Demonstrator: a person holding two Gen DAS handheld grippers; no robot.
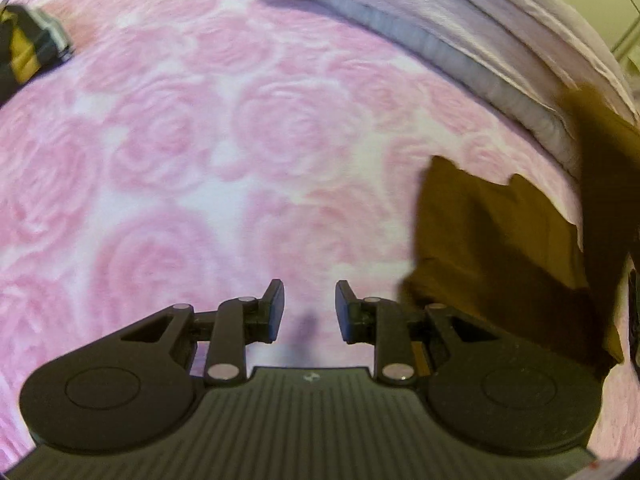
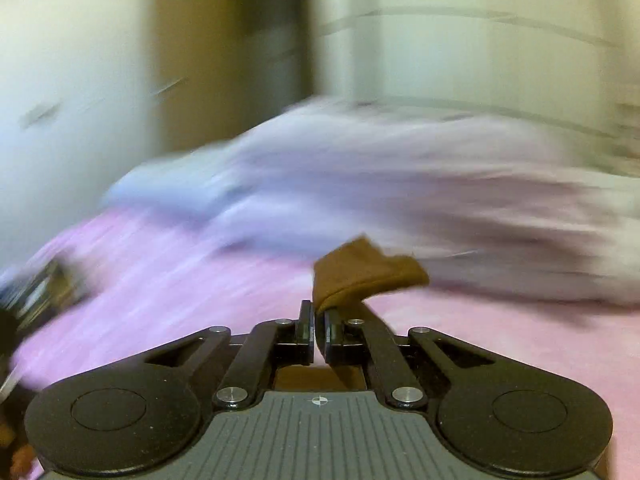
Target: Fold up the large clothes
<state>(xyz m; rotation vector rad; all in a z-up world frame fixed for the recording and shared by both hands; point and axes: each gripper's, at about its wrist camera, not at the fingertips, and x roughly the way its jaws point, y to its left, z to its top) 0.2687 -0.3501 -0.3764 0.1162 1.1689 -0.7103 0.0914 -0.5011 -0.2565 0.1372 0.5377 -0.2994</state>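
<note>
A brown garment hangs and drapes at the right of the left wrist view, over the pink rose-patterned bedspread. My left gripper stands open just above the bedspread, left of the garment, with nothing between its fingers. In the right wrist view my right gripper is shut on a corner of the brown garment, which sticks out past the fingertips, lifted above the pink bedspread. That view is blurred by motion.
A pale lilac folded duvet and pillows lie along the far edge of the bed, seen also as the duvet. A dark and yellow object sits at the far left. White walls and a doorway stand behind.
</note>
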